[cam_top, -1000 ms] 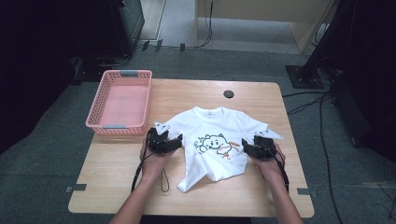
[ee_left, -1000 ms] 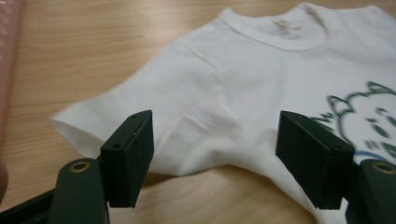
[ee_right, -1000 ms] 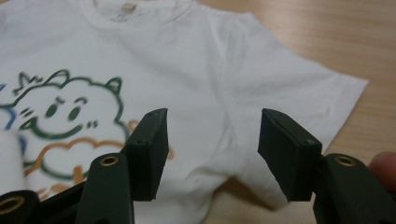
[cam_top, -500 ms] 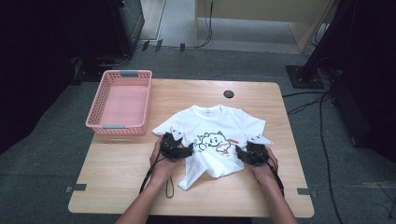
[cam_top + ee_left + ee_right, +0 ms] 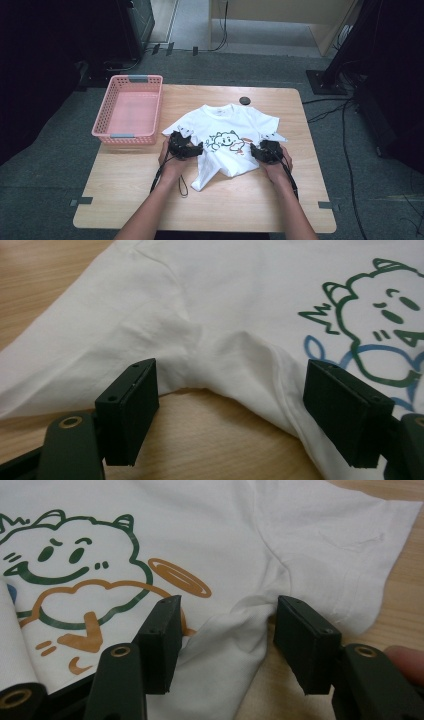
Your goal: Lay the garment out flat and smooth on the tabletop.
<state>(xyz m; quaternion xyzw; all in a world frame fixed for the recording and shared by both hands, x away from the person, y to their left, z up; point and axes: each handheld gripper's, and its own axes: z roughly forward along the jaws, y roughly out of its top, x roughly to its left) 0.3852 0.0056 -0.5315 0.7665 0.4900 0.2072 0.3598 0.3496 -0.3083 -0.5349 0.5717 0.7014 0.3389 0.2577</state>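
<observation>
Spreading across the wooden table [image 5: 125, 200], the white T-shirt [image 5: 235, 125] lay chest-up, its cartoon print [image 5: 227, 141] between the two claws and the pink basket [image 5: 131, 109] well off beyond the left one. The left gripper [image 5: 242, 415] stood released, jaws just widened, straddling the armpit fold without pinching. The right gripper [image 5: 227, 640] was half-open around a bunched armpit fold, pads not visibly pressing. A good grasp probably called for both pads to bite the seam evenly before lifting.
</observation>
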